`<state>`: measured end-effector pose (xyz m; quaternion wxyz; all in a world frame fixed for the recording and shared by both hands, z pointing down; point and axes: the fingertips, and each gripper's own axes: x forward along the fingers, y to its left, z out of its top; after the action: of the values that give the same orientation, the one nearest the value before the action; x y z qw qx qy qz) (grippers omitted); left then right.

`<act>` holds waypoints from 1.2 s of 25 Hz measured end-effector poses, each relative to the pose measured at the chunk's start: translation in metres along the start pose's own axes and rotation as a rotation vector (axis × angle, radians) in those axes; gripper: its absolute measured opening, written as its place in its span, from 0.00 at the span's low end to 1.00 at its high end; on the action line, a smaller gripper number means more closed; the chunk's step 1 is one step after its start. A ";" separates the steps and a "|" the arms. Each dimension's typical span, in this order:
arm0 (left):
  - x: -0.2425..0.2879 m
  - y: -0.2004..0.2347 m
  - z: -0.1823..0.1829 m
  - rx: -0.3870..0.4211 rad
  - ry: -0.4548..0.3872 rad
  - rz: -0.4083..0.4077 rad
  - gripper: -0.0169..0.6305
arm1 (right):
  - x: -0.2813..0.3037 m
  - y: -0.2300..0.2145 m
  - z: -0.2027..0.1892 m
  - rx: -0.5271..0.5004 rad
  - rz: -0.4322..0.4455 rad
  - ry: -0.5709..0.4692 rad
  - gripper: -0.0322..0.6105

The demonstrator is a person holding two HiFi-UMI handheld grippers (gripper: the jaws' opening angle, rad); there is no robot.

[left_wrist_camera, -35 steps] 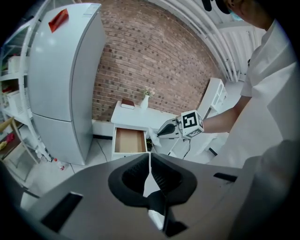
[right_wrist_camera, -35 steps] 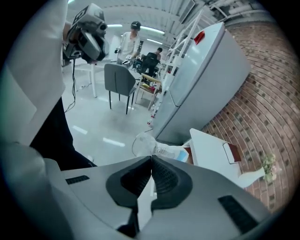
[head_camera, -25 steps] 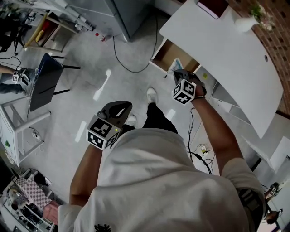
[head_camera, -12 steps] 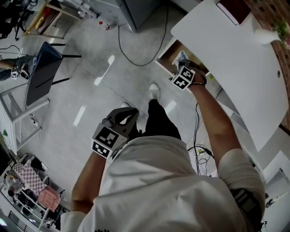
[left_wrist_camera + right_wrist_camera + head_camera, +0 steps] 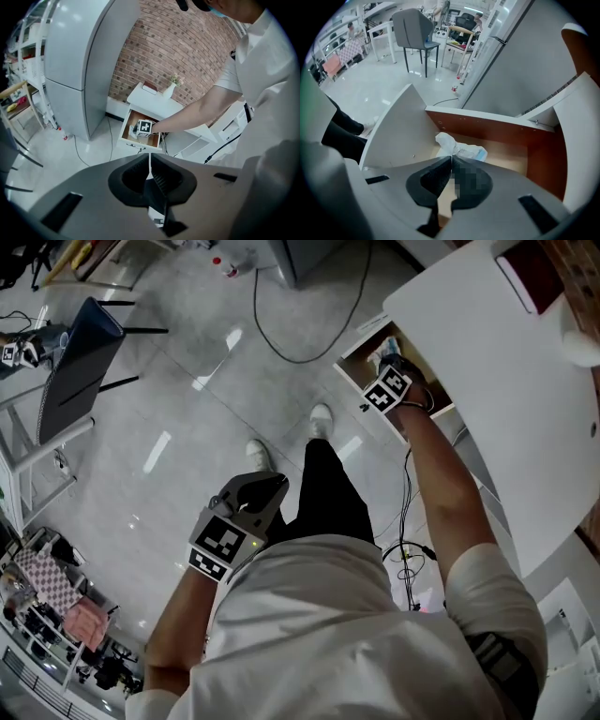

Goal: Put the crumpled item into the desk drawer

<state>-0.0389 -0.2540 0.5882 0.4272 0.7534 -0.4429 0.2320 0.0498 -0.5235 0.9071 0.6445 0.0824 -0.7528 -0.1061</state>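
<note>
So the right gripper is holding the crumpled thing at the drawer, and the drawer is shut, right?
Not quite: the drawer is open, not shut. The right gripper view looks straight into its wooden inside. The rest is right: the right gripper is at the drawer, with its jaws shut on the crumpled thing.

A dark chair (image 5: 75, 362) stood on the glossy grey floor (image 5: 159, 512), well apart from a black cable (image 5: 296, 361) that looped across the tiles. A tall grey cabinet (image 5: 79, 61) rose beside a brick wall (image 5: 183, 51). A white vase (image 5: 168, 91) holding a sprig stood near a dark red book (image 5: 150, 87).
</note>
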 end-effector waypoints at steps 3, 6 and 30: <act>0.005 0.004 0.002 -0.011 0.001 0.000 0.07 | 0.011 -0.004 0.008 -0.001 0.007 -0.009 0.10; 0.005 0.006 0.003 -0.021 0.001 -0.003 0.07 | 0.015 -0.004 0.014 0.003 0.018 -0.015 0.10; 0.006 0.007 0.007 0.015 0.008 -0.009 0.07 | 0.004 0.005 0.024 0.129 0.101 -0.122 0.19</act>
<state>-0.0422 -0.2641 0.5915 0.4246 0.7576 -0.4359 0.2362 0.0257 -0.5185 0.9083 0.5955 0.0787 -0.7990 -0.0296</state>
